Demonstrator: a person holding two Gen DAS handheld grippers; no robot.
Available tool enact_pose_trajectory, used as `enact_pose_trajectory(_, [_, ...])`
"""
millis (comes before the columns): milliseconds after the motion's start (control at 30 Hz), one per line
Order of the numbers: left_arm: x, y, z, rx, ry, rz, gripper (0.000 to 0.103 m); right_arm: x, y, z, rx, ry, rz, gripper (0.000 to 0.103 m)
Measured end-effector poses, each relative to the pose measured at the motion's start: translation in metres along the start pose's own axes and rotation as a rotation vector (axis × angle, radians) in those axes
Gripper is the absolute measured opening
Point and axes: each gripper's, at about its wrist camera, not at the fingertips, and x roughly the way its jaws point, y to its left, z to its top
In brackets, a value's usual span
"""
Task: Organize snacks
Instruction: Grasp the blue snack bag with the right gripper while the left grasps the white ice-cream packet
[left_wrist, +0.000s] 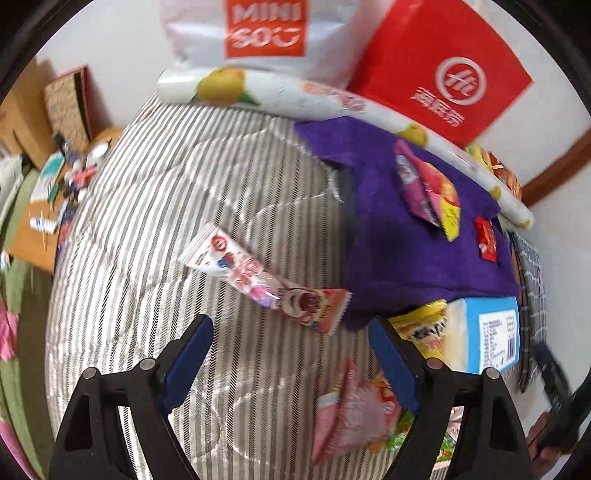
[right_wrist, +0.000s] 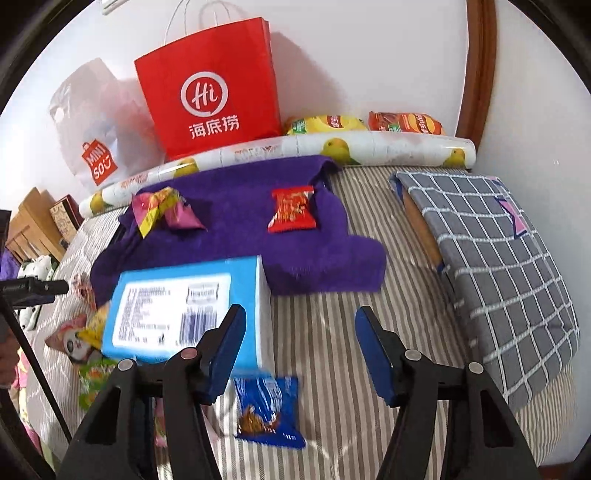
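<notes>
A red paper bag carries a white circled "Hi" logo above the Chinese characters "海底捞". A white plastic bag shows "MINI SO" on an orange-red patch. The blue box's label, possibly product details, is too blurred to read.

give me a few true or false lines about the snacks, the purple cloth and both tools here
1. The red snack packet lies on the purple cloth. True.
2. The left tool grips the long pink stick packet. False: it is open and empty, the packet lying ahead of it on the striped bedding.
3. The blue packet rests on the purple cloth. False: it lies on the striped bedding near the right tool.
4. The right tool is open. True.
5. The red paper bag stands against the wall. True.
</notes>
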Motion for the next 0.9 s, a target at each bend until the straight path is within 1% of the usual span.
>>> enact_pose_trajectory(33, [0.003, 0.004, 0.000, -0.020, 0.004, -0.007, 0.079, 0.001, -0.001, -0.004, -0.002, 0.007, -0.004, 0.062])
enact_pose_trajectory(133, [0.008, 0.013, 0.003, -0.059, 0.008, -0.037, 0.078, 0.004, -0.003, -0.014, -0.003, 0.030, -0.013, 0.062])
enact_pose_trajectory(200, [0.013, 0.014, 0.006, -0.074, 0.014, -0.030, 0.076, 0.007, -0.004, -0.019, -0.010, 0.042, -0.018, 0.062])
enact_pose_trajectory(233, [0.015, 0.014, 0.007, -0.079, 0.018, -0.030, 0.072, 0.008, -0.004, -0.021, -0.012, 0.047, -0.022, 0.062])
enact_pose_trajectory(333, [0.023, 0.012, 0.010, -0.088, 0.032, -0.034, 0.070, 0.007, -0.006, -0.023, -0.008, 0.043, -0.013, 0.062])
enact_pose_trajectory(367, [0.026, 0.011, 0.010, -0.089, 0.035, -0.031, 0.067, 0.006, -0.006, -0.023, -0.008, 0.042, -0.012, 0.061])
enact_pose_trajectory(467, [0.033, 0.011, 0.013, -0.096, 0.049, -0.040, 0.064, 0.002, -0.007, -0.025, -0.015, 0.033, -0.008, 0.061])
enact_pose_trajectory(567, [0.040, 0.008, 0.014, -0.098, 0.051, -0.034, 0.062, -0.005, -0.008, -0.027, -0.029, 0.027, 0.014, 0.061])
enact_pose_trajectory(600, [0.040, 0.006, 0.014, -0.086, 0.046, -0.026, 0.059, -0.006, -0.007, -0.028, -0.034, 0.029, 0.018, 0.061])
enact_pose_trajectory(667, [0.039, -0.001, 0.012, -0.035, 0.050, -0.039, 0.038, -0.009, -0.007, -0.032, -0.046, 0.032, 0.026, 0.061])
enact_pose_trajectory(733, [0.038, -0.004, 0.010, -0.018, 0.055, -0.045, 0.033, -0.009, -0.006, -0.036, -0.050, 0.038, 0.040, 0.061])
enact_pose_trajectory(833, [0.031, -0.006, 0.003, 0.014, 0.033, 0.002, 0.029, -0.007, -0.005, -0.044, -0.058, 0.053, 0.062, 0.061])
enact_pose_trajectory(900, [0.026, -0.006, -0.001, 0.022, 0.026, 0.017, 0.026, -0.004, -0.005, -0.048, -0.057, 0.064, 0.070, 0.061])
